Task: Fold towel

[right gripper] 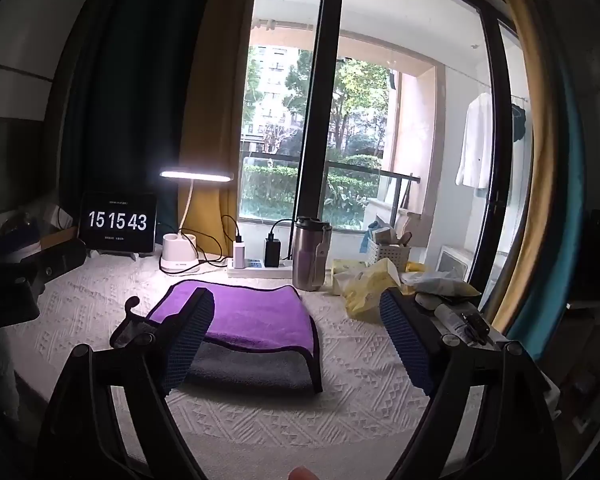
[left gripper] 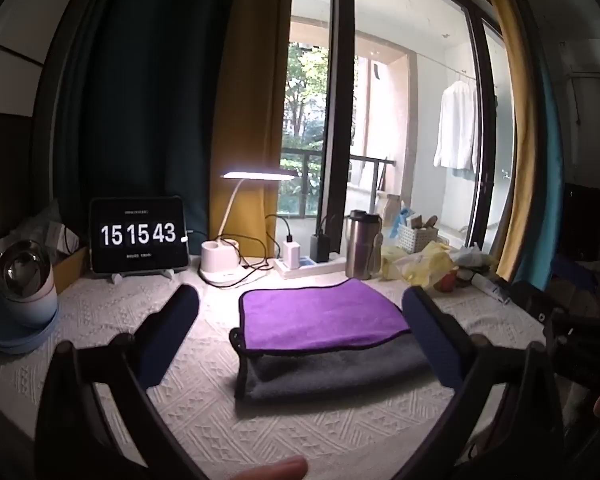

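A folded towel (left gripper: pixel 324 316), purple on top and grey underneath with dark trim, lies on the white textured tablecloth (left gripper: pixel 300 416). It also shows in the right wrist view (right gripper: pixel 256 316). My left gripper (left gripper: pixel 300 304) is open and empty, held above the table with the towel between and beyond its blue fingers (left gripper: pixel 180 312). My right gripper (right gripper: pixel 296 316) is open and empty, to the right of the left one, its left finger (right gripper: pixel 196 320) in front of the towel's left part.
At the back stand a tablet clock (left gripper: pixel 138 234), a lit desk lamp (left gripper: pixel 260 176), a power strip with chargers (left gripper: pixel 300 264), a steel tumbler (left gripper: pixel 362 244) and yellow bags with clutter (left gripper: pixel 424 260). A round mirror device (left gripper: pixel 24 280) sits at the left.
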The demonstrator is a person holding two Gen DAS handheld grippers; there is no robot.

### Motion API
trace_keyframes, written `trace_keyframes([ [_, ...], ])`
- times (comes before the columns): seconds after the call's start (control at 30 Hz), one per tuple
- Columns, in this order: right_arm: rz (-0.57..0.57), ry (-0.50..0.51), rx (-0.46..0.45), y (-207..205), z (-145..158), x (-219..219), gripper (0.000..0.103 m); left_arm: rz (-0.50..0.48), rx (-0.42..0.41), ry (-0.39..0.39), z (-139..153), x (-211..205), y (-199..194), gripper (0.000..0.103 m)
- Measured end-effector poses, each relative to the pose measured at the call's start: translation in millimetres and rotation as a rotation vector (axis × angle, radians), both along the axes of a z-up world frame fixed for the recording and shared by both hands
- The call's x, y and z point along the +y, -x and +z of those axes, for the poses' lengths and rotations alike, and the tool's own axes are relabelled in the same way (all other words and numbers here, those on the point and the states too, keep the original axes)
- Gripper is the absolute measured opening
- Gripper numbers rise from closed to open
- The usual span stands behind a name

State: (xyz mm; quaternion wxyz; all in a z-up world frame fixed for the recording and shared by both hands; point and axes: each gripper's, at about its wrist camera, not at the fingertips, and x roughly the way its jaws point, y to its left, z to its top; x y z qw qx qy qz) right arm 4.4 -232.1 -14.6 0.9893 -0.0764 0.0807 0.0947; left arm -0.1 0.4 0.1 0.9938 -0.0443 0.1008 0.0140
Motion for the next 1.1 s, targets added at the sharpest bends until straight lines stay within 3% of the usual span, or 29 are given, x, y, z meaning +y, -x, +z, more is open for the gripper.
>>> trace_keyframes([
  [0.3, 0.001, 0.012, 0.01, 0.6, -0.3, 7.2, 0.087, 0.051, -0.015, 0.033, 1.4, 5.1, 6.7, 0.102],
  [0.33, 0.0, 0.012, 0.009, 1.2, 0.0, 8.7, 0.087, -0.003, 0.007, 0.015, -0.8, 2.8, 3.0, 0.102],
  [1.1, -0.001, -0.016, 0.029, -2.3, -4.7, -8.2, 0.087, -0.005, 0.018, 0.006, -6.1, 0.6, 1.3, 0.102],
])
